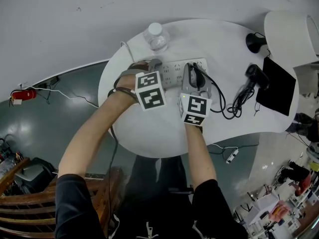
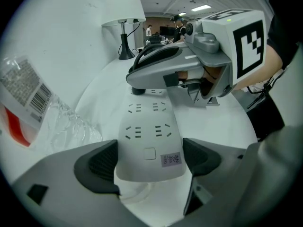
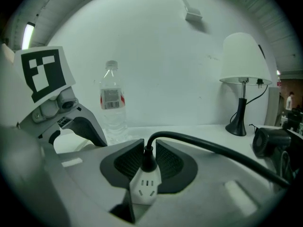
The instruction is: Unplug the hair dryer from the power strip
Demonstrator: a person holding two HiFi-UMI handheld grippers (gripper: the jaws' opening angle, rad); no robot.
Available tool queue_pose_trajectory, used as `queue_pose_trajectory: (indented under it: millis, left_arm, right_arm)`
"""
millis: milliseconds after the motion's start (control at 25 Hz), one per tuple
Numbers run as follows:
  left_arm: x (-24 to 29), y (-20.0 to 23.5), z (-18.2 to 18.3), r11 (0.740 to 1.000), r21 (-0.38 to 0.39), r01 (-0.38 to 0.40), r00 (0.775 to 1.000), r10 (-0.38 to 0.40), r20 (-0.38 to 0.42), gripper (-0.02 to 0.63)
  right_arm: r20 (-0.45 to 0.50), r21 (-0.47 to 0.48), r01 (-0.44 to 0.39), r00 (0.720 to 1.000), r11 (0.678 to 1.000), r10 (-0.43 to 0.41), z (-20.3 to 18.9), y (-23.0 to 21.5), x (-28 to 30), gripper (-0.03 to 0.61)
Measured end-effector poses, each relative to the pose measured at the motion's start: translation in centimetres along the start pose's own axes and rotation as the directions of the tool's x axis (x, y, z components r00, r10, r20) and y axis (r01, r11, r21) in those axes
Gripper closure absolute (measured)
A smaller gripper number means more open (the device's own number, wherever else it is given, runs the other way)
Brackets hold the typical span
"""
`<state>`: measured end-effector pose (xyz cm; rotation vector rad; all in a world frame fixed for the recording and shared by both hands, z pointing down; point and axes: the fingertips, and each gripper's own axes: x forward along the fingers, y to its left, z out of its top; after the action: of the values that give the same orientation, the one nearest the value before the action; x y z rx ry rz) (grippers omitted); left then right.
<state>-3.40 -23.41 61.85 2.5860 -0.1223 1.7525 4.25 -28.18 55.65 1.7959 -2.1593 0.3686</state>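
Hair dryer (image 1: pixel 255 76) lies on the right of the worktop (image 1: pixel 149 133), plug (image 3: pixel 148 164) in power strip (image 1: pixel 172 73). Right tongs (image 3: pixel 147 151) clamped on the plug, left tongs (image 2: pixel 151 160) pinching the strip's left end. Pull plug straight out, pin strip down, don't tug cord (image 3: pixel 208 145).

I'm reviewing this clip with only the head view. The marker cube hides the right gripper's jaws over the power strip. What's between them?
Observer: The right gripper is closed on the black plug, gripping it from both sides.
Operator: Is the plug seated in the strip?
Observer: It looks so: its base meets the power strip's white face, no prongs showing.
Operator: And the left gripper?
Observer: The left gripper clamps the strip's end, pressing on both long sides.
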Motion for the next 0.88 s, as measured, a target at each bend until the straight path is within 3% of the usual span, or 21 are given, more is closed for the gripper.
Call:
queue_pose_trajectory:
  millis: [360, 600, 880]
  left_arm:
    - [0.2, 0.03, 0.03, 1.0, 0.008, 0.004, 1.0, -0.003, -0.007, 0.201]
    - [0.13, 0.02, 0.07, 1.0, 0.0, 0.001, 1.0, -0.001, -0.015, 0.201]
    - [0.24, 0.05, 0.03, 1.0, 0.004, 0.002, 1.0, -0.002, -0.03, 0.201]
  right_arm:
    - [-0.015, -0.047, 0.015, 1.0, 0.999, -0.016, -0.15, 0.23, 0.43, 0.52]
    - [-0.002, 0.009, 0.013, 1.0, 1.0, -0.013, -0.02, 0.06, -0.13, 0.529]
    - [0.007, -0.002, 0.007, 1.0, 1.0, -0.007, -0.42, 0.11, -0.18, 0.525]
